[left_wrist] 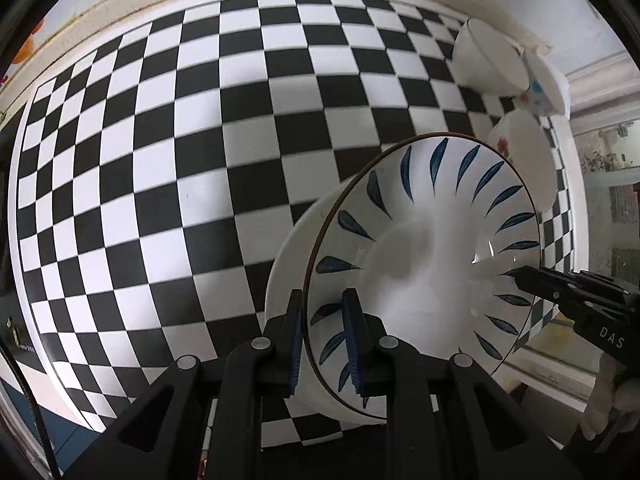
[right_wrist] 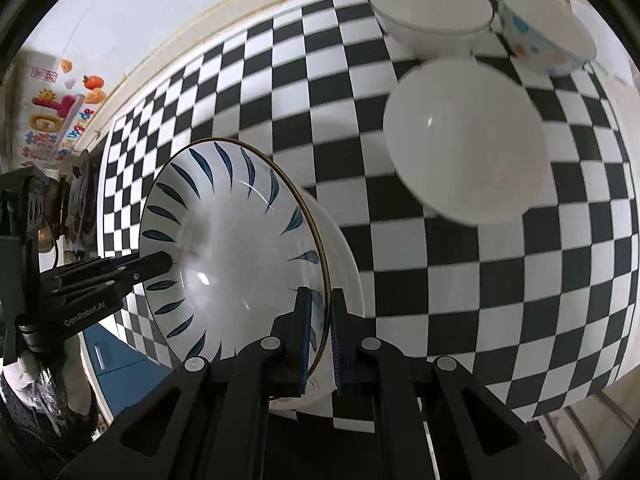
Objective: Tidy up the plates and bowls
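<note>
Checkered table point(left_wrist: 160, 160); blue-leaf bowl point(left_wrist: 424, 248) tilted, mouth sideways.

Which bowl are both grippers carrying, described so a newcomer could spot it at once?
Over the black-and-white checkered tabletop, the left gripper and right gripper pinch opposite rims of one wide white ceramic bowl. Unlike the three smaller bowls standing beyond it, it has blue leaf strokes inside and a brown rim.

Only readable stuff: the right claw point(left_wrist: 520, 276) body says "DAS", rest hidden. The left claw point(right_wrist: 170, 266) has "GenRobot.AI" printed on its side.
</note>
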Tool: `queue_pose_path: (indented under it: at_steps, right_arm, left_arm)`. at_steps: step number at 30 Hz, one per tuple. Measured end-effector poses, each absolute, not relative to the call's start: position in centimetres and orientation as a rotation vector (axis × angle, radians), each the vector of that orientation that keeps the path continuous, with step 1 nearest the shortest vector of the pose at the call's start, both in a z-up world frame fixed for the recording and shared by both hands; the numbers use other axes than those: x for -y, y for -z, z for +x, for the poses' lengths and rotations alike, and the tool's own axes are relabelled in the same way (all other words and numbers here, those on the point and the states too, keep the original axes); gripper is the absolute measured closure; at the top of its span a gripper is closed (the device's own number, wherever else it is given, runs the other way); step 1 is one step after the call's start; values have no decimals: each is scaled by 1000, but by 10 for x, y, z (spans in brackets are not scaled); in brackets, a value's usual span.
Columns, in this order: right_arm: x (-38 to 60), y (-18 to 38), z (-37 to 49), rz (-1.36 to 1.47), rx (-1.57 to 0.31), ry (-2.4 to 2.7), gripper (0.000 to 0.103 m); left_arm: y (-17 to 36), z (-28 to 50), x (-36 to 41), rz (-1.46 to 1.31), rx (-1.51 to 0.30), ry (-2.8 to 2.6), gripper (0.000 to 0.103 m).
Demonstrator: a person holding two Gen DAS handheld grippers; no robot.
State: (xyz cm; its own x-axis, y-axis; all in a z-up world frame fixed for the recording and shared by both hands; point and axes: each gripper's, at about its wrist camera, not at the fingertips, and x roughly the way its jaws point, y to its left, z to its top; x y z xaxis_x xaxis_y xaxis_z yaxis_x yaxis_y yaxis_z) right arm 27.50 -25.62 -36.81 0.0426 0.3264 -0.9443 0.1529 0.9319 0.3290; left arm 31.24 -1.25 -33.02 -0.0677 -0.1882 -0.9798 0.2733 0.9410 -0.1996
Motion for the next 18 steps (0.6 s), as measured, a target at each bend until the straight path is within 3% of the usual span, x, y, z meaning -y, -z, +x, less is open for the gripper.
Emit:
queue_pose_path:
  at_steps: [18]
  right_arm:
    - [241, 396, 267, 345, -1611, -150, 92]
  left_arm:
    - [351, 296, 24, 146, -1630, 334, 85]
